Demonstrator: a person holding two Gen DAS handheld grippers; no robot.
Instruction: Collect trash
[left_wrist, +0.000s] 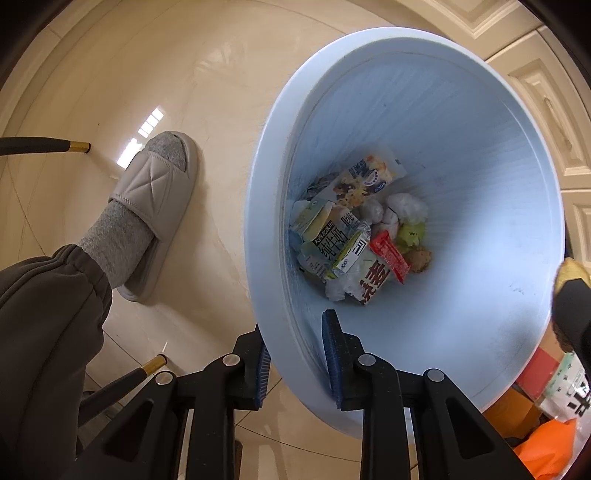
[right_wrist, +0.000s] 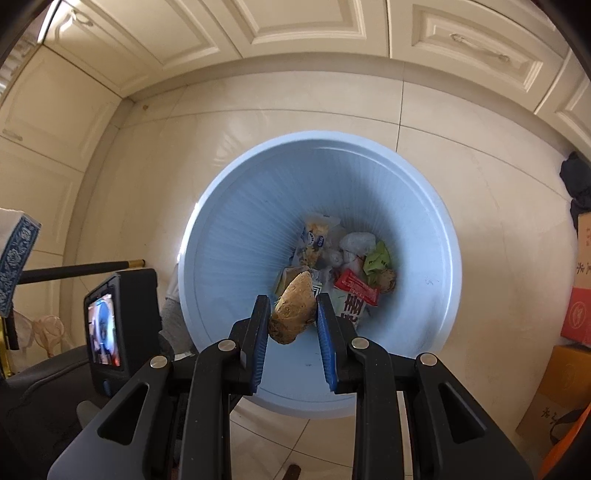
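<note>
In the left wrist view the left gripper straddles the near rim of the pale blue bin, one pad outside and one inside the wall, clamped on that rim; stiff plastic, light, so the rim looks a sound place to hold and steady it. Cartons and wrappers lie at the bin's bottom, and a slippered foot stands on the floor beside it. In the right wrist view the right gripper pinches a brown, lumpy scrap across its middle, above the bin's open mouth near the closer edge; it seems light, firm and rough enough not to slip
</note>
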